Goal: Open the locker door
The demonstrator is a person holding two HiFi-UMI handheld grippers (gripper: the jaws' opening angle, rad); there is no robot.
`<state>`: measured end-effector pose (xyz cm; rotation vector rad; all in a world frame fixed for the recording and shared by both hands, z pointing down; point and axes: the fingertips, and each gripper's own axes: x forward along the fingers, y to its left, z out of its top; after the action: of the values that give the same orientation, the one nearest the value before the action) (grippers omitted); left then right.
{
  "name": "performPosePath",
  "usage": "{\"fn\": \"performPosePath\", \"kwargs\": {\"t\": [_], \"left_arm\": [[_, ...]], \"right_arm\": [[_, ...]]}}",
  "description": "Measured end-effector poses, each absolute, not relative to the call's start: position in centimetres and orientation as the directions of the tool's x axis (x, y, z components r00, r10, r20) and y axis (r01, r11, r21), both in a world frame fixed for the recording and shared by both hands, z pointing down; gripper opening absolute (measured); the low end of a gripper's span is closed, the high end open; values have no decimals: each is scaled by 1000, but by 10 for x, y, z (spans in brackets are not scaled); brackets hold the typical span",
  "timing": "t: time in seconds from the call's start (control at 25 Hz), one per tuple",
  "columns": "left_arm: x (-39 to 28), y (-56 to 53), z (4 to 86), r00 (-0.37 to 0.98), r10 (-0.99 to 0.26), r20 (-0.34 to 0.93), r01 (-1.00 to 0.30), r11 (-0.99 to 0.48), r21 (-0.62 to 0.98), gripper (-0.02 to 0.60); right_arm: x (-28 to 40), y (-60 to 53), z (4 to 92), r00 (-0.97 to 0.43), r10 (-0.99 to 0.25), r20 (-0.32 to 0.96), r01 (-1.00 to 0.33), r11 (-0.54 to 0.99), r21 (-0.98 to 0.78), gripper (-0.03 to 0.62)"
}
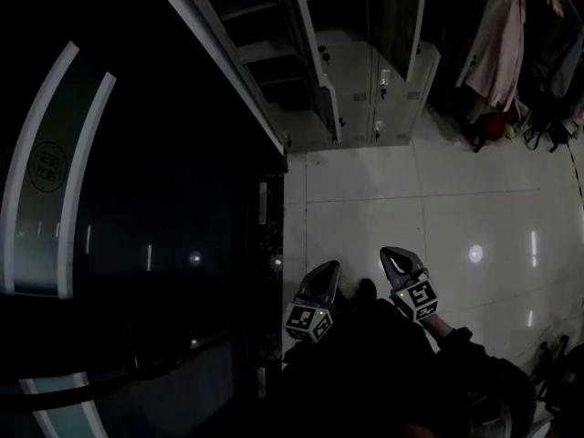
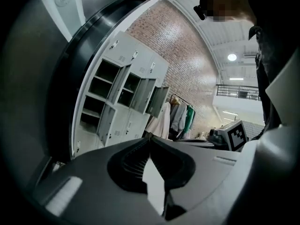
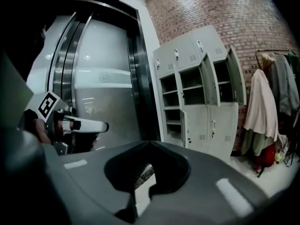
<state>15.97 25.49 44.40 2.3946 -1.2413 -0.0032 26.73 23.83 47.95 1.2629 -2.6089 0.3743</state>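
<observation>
The grey metal locker bank (image 1: 383,80) stands far ahead against the brick wall; in the right gripper view the locker bank (image 3: 201,93) has several doors hanging open and its lower right doors closed. Both grippers are held low and close to the person's body, well short of the lockers. My left gripper (image 1: 328,267) is shut with nothing between its jaws; its tips meet in the left gripper view (image 2: 150,138). My right gripper (image 1: 391,254) is shut and empty too, its tips together in the right gripper view (image 3: 150,143).
A tall curved dark glass and metal door (image 1: 137,199) fills the left side. A clothes rack with hanging coats (image 1: 502,44) and bags on the floor (image 1: 497,128) stand right of the lockers. White floor tiles (image 1: 438,208) lie between me and the lockers.
</observation>
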Motion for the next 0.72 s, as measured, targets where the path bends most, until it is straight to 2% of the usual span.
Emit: {"fn": "performPosePath", "kwargs": {"t": [0.36, 0.72], "left_arm": [[184, 352, 394, 703, -704, 100, -689, -639, 342, 23], [148, 463, 397, 670, -737, 89, -706, -594, 386, 20]], "right_arm": [[239, 349, 426, -593, -765, 254, -801, 593, -84, 2], [230, 471, 404, -543, -810, 223, -838, 538, -88, 2]]}}
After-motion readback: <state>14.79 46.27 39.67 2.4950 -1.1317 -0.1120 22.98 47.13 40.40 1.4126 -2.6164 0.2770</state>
